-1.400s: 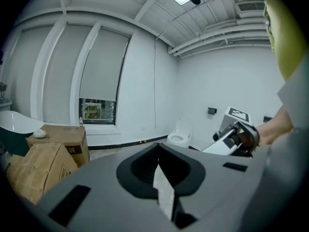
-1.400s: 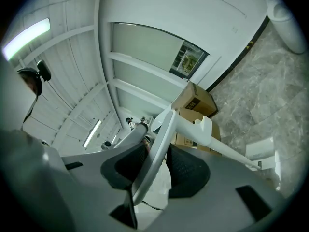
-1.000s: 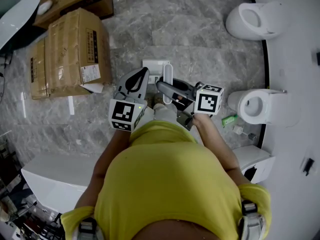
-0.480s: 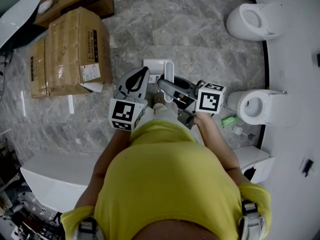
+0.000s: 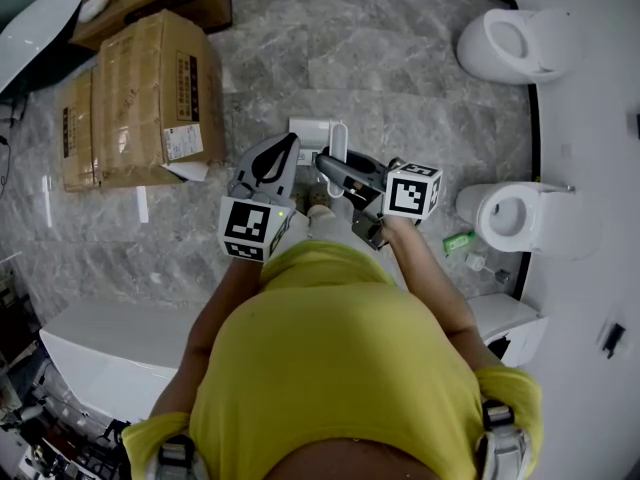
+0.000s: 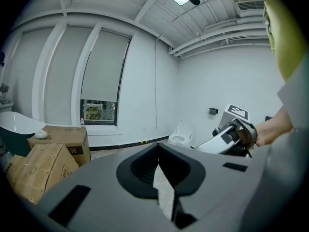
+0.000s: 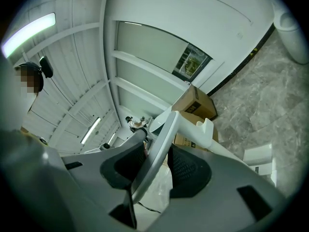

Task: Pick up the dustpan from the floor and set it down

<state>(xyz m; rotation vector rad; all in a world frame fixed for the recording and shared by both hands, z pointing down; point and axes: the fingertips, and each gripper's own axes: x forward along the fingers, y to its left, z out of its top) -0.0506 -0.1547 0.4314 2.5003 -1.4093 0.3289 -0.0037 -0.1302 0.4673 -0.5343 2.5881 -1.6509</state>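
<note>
Grip check: right tool [image 7: 161, 153] pinching the dustpan [image 5: 312, 130] by its handle, pan end low over the marble floor [image 5: 400, 78], just ahead of the feet; contact with the floor not readable. Left tool [image 6: 161, 178] pressed together, nothing between. Best handling, by judgement: lower slowly, hold the handle steady so the pan lands flat, ease the pinch only once settled, keep left tool clear. Count: one dustpan, two tools, three cardboard boxes [image 5: 150, 98], two toilets [image 5: 510, 38].

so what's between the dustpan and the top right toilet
nothing, just bare grey marble floor from the dustpan to that toilet, in the head view
</note>
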